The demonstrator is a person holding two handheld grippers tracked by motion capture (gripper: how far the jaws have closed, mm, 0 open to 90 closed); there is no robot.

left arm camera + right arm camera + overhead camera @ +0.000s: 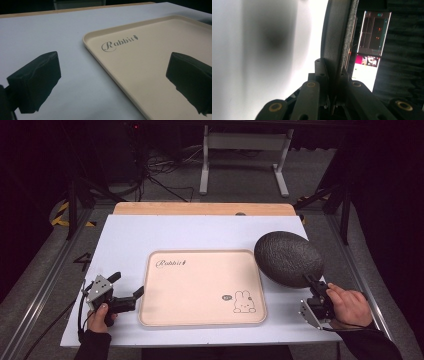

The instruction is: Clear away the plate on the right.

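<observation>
A beige tray (200,270) printed with "Rabbit" and a small rabbit drawing lies flat on the white table; its left rim (100,60) runs through the left gripper view. To its right, a dark textured oval dish (287,257) is tilted up off the table, with my right gripper (309,280) shut on its near rim. The right gripper view has the jaws (332,67) pinching the thin dark rim (342,30) edge-on. My left gripper (128,284) stands open by the tray's left edge, nothing between its pads (37,82).
A wooden strip (200,208) runs along the table's far edge. Beyond it, a white table frame (245,145) and cables stand on the floor. A lit screen (372,37) shows behind the dish in the right gripper view.
</observation>
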